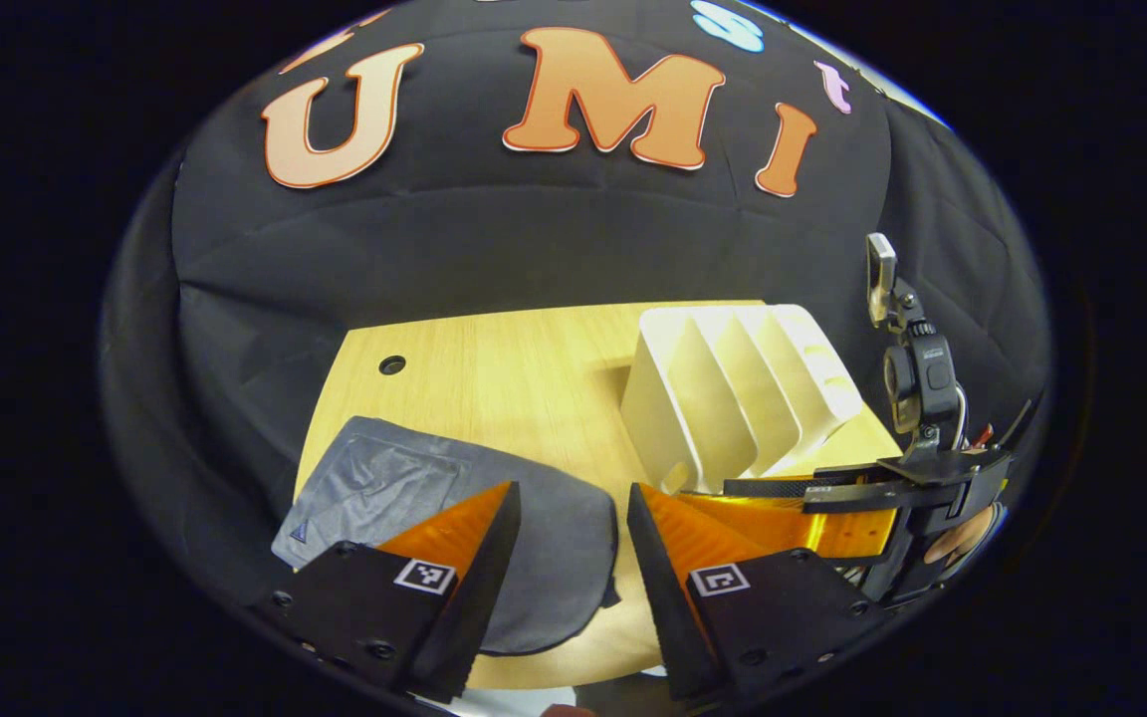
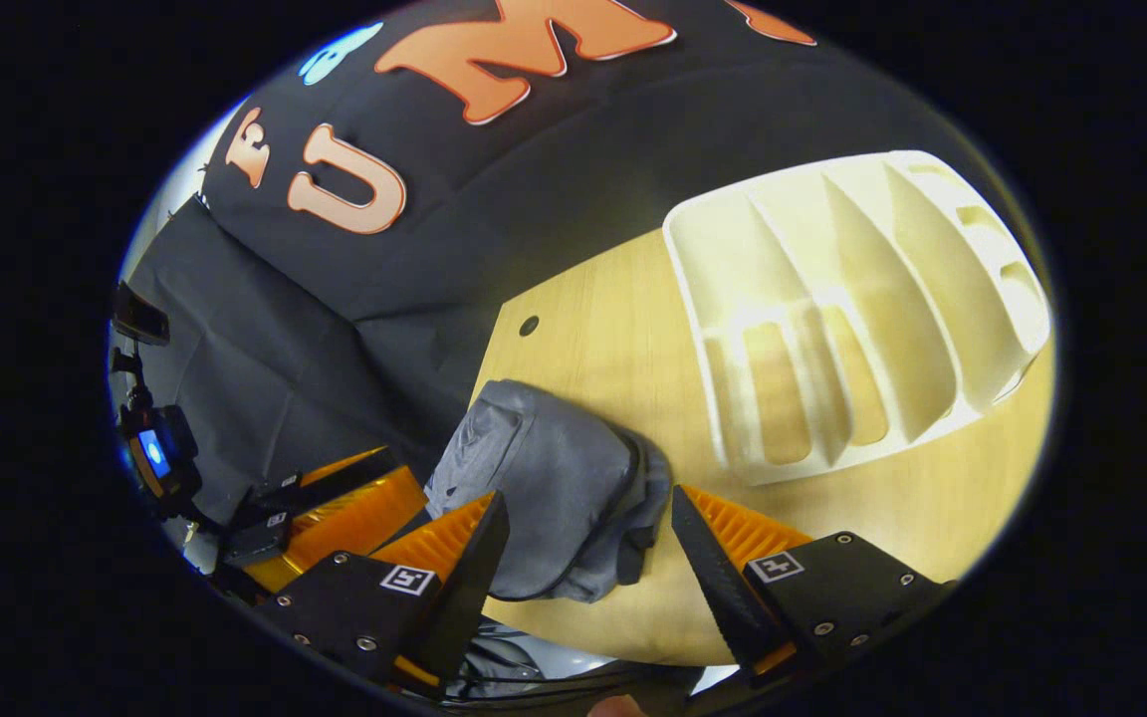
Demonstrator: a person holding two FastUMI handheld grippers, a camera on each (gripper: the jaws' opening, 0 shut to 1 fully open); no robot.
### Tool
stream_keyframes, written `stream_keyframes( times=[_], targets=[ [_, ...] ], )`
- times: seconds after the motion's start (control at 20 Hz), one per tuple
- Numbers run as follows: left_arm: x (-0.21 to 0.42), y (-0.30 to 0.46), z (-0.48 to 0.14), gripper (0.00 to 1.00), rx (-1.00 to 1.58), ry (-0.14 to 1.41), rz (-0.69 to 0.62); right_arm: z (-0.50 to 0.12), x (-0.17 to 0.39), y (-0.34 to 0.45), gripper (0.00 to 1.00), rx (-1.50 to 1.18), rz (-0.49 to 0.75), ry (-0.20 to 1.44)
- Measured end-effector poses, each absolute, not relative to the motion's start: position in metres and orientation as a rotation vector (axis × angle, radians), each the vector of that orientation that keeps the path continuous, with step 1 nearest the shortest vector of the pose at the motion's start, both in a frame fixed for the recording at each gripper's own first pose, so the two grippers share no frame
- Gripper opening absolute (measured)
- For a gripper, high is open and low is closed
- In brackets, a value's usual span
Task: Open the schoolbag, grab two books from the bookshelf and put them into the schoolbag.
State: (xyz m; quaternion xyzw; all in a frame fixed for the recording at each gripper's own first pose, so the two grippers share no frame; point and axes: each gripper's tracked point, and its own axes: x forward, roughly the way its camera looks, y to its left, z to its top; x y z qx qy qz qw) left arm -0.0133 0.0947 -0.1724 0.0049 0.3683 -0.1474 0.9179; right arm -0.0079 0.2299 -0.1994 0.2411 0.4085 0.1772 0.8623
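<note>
Schoolbag (image 1: 494,538): grey, lying flat on the pale wood surface (image 1: 494,368), near its front edge, left of the bookshelf; looks closed, no opening seen.
Bookshelf (image 2: 852,299): white slotted rack standing on the surface, just right of the bag; every slot in sight is bare, no books visible.
Left tool (image 1: 573,558): fingers spread wide, holding nothing, poised above the bag's near edge.
Right tool (image 2: 588,558): fingers wide, holding nothing, hanging over the bag's crumpled end.
Step in hand (judged): opening the bag, not yet begun.
How to do it well: pin the fabric with one tool, find the zip pull or flap edge with the other, nip only the top layer, draw along the seam rather than upward so the bag does not slide.
Count: bags one; racks one; tools two; books none seen; surface holes (image 1: 392,364) one.
</note>
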Motion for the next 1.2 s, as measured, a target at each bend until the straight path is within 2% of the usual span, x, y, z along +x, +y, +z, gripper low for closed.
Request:
stream_keyframes(
  times=[0.15, 0.25, 0.8, 1.05, 1.2],
  targets=[
    [-0.011, 0.065, -0.158, 0.92, -0.021, 0.697, -0.279, -0.177, -0.003, 0.179, 0.98, 0.455, 0.344, 0.774],
    [-0.008, 0.049, -0.147, 0.97, -0.028, 0.650, -0.253, -0.159, 0.000, 0.144, 0.98, 0.415, 0.315, 0.706],
    [0.006, -0.068, -0.039, 0.98, -0.127, 0.243, -0.166, -0.038, 0.012, -0.007, 0.97, 0.203, 0.187, 0.291],
    [-0.003, -0.082, -0.005, 0.97, -0.163, 0.069, -0.115, 0.003, 0.006, -0.042, 0.97, 0.131, 0.141, 0.134],
    [-0.017, -0.080, -0.011, 0.97, -0.119, 0.028, -0.062, 0.010, 0.003, -0.053, 0.97, 0.104, 0.113, 0.076]
  ],
)
